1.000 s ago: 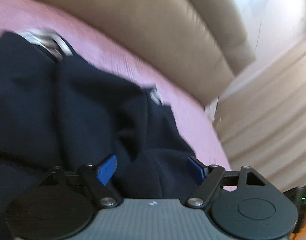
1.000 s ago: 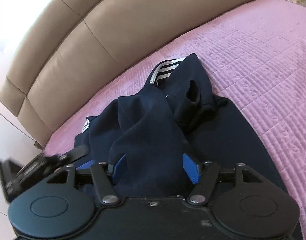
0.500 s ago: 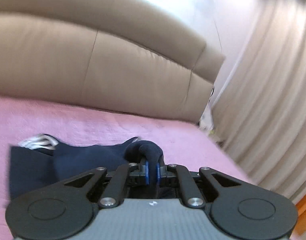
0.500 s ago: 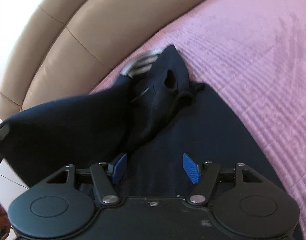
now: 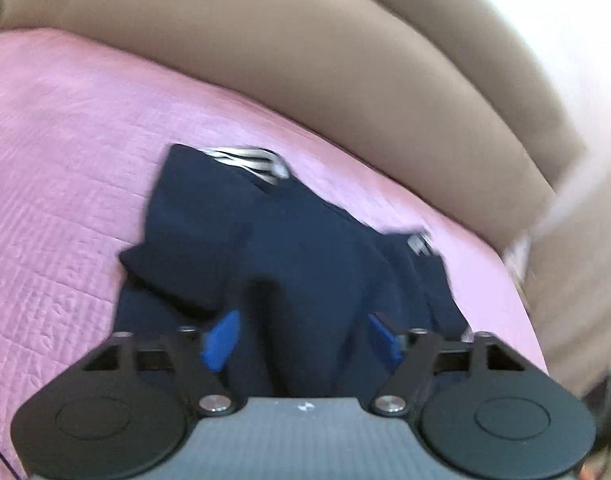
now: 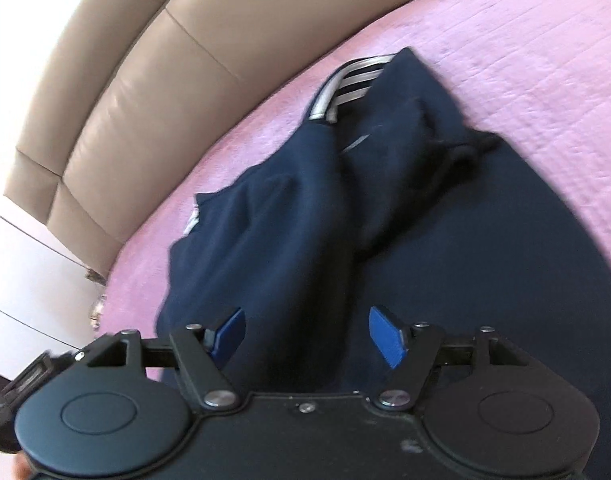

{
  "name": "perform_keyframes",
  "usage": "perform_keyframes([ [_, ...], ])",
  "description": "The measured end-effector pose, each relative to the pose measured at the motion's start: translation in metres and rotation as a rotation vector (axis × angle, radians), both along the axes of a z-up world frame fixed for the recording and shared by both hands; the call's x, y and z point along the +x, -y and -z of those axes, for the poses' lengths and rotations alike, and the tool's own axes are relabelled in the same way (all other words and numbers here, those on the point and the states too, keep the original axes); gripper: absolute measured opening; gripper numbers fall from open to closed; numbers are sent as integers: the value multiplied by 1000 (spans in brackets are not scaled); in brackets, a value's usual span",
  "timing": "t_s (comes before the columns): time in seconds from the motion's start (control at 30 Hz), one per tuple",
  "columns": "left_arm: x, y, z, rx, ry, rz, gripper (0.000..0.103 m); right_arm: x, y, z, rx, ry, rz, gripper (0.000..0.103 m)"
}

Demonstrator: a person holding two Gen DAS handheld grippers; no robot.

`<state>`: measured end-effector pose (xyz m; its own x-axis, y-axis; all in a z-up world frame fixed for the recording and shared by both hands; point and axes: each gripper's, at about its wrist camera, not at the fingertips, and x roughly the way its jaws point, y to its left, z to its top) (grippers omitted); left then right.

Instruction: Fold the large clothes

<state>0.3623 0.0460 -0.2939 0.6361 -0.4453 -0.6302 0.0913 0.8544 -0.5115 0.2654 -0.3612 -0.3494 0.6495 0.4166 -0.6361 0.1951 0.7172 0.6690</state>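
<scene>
A large navy garment (image 5: 305, 260) with a white-striped trim (image 5: 245, 160) lies rumpled on the pink bedspread (image 5: 65, 160). My left gripper (image 5: 301, 338) hovers just over its near part. Its jaws are opening, and a soft ridge of the cloth runs between the blue pads (image 5: 221, 340) without being pinched. In the right wrist view the same garment (image 6: 305, 220) stretches away towards its striped trim (image 6: 349, 84). My right gripper (image 6: 307, 334) hangs above it with its jaws opening a little wider. Dark cloth lies under and between its fingers, but nothing is gripped.
A padded beige headboard (image 5: 305, 60) curves along the far side of the bed. Pale curtains (image 5: 585, 260) hang at the right in the left wrist view. A white cabinet (image 6: 17, 272) stands beyond the bed's left edge. Bare pink bedspread (image 6: 525, 60) spreads to the right of the garment.
Half a second ago my left gripper was shut on a raised fold of the garment. It has let go and swung back over the cloth, and the lifted flap has dropped onto the bed.
</scene>
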Motion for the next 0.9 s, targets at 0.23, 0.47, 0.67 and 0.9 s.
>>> perform_keyframes([
  [0.23,65,19,59,-51,-210,31,73,28,-26,12,24,-96,40,85],
  [0.47,51,23,41,-30,-110,17,5,44,-37,22,55,-150,20,8],
  [0.67,7,1,16,-151,4,-24,5,-8,0,-47,-105,37,111,8],
  [0.9,-4,-11,58,-208,-206,-29,22,-25,17,-4,-258,-180,144,65],
])
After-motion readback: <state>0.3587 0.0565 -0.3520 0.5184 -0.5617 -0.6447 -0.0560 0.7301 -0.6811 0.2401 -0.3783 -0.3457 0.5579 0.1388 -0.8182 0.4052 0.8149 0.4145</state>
